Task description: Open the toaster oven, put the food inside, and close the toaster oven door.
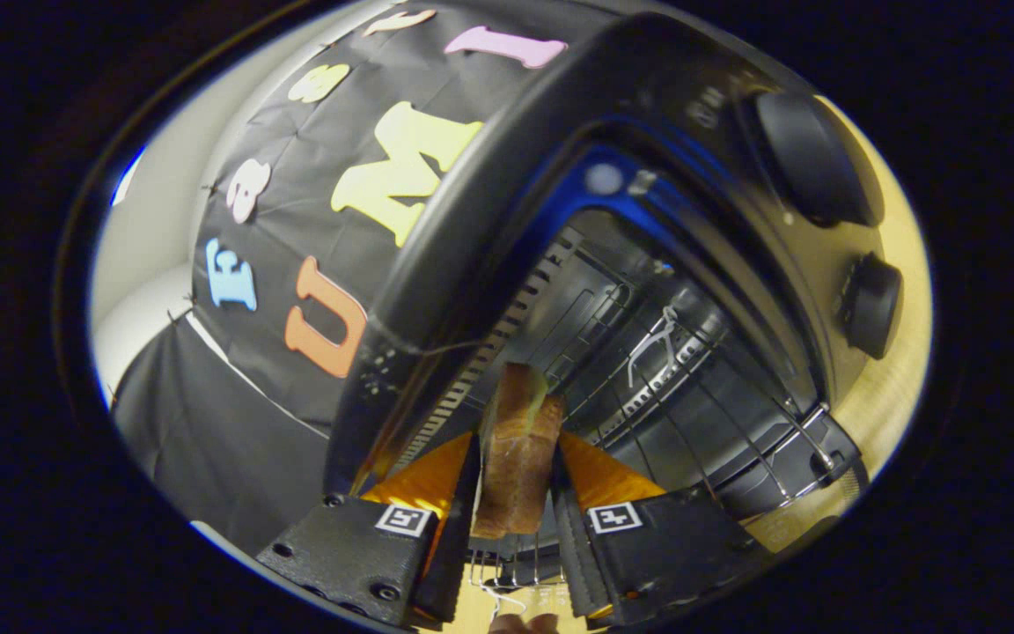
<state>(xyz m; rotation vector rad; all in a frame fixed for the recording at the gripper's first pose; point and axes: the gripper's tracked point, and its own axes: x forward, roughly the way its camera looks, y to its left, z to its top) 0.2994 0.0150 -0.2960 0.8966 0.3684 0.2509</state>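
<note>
Nearest, the gripper point(516, 493) has its two fingers point(450, 519) narrowed onto a slice of bread point(518, 458), one pressing each flat side, so the slice stands on edge between them with its browned crust facing the camera. Each finger carries a small square black-and-white marker on its upper face; these are patterns, not writing. The lower end of the bread is lost in the dark gap between the fingers.

Just below and ahead of the fingers runs the front edge of a wire rack point(701, 414), whose thin bars lead back into the toaster oven point(507, 176). The oven mouth is open, and the top of the bread reaches into the opening, above the rack. The door itself is hard to make out; only a dark edge near the fingers could belong to it.

Inside, slotted metal walls point(507, 335) and a shiny back are visible, though the fisheye bends them strongly. A blue-lit strip point(577, 194) curves round the upper rim of the opening.

On the oven's front panel beyond sit two dark round knobs point(811, 158), one large and one smaller point(870, 304). Small pale markings near the larger knob are too blurred to read.

The oven stands on a light wooden table point(894, 387), seen past the panel.
</note>
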